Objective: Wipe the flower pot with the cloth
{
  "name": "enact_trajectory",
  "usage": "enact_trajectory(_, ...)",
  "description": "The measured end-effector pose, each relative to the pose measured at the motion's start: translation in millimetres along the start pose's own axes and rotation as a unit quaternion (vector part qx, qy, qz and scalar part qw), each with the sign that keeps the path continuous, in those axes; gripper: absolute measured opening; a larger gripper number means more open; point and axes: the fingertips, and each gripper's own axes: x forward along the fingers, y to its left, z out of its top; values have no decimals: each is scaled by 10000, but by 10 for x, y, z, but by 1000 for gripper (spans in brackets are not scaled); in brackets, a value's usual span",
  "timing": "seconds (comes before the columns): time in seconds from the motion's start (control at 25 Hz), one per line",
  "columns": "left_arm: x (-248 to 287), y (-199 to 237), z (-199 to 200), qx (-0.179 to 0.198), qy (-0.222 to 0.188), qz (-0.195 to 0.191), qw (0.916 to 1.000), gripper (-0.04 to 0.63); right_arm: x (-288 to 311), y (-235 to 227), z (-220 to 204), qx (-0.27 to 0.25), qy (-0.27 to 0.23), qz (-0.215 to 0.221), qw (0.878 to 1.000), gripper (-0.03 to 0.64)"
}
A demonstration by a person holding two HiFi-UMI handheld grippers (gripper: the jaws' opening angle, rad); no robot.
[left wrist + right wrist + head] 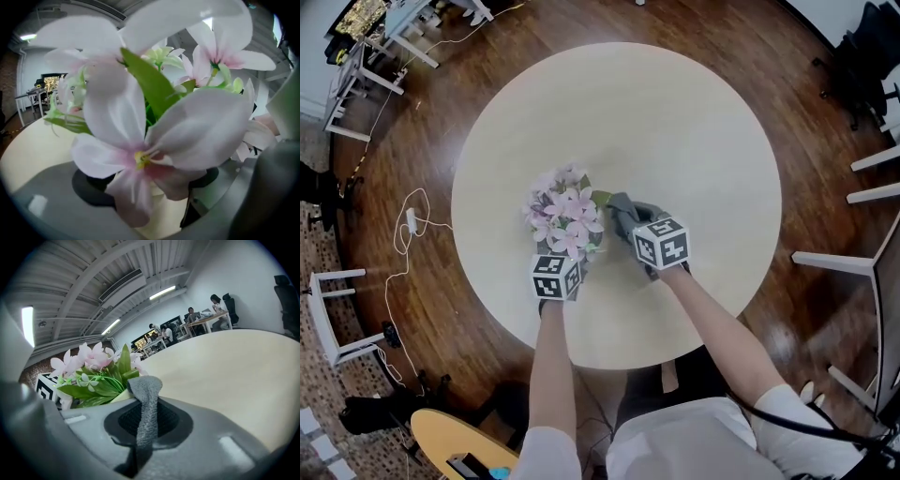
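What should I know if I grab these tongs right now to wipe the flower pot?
Left tongs: closed on the flower pot, holding it on the table.
Right tongs: shut on the cloth, close by the pot's right side; touching or not, I can't tell.
Done: pot and cloth are both gripped.
To do: rub the cloth all round the pot, under the flowers.

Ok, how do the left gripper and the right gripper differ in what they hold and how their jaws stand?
The left gripper has its jaws wide, seemingly clamped on the cream flower pot; the right gripper has its jaws nearly together, pinching a fold of grey cloth. The left gripper sits under the flowers, which fill its view; the right gripper sits beside them, with table ahead. Both hold something and meet at the pot.
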Motion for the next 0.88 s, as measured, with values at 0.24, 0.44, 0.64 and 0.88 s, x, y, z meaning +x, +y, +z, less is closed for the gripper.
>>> enact_trajectory(0.24, -26, -44, 29, 10, -2, -148, 9999, 460, 174, 171, 48, -995, 32, -14, 9950, -3)
enact_trajectory(0.44, -5, -27, 23, -105, -46, -26, 9999, 460, 83, 361, -238, -1064, 245, 684, 9917, -3)
enact_trajectory(0.64, 6, -79, 13, 17, 79, 51, 10000, 462, 50, 459, -487, -1162, 484, 801, 9888, -3)
enact_trajectory(0.88, -123, -275, -107, 12, 40, -650, 9979, 506, 51, 388, -452, -1068, 405, 782, 9904, -3)
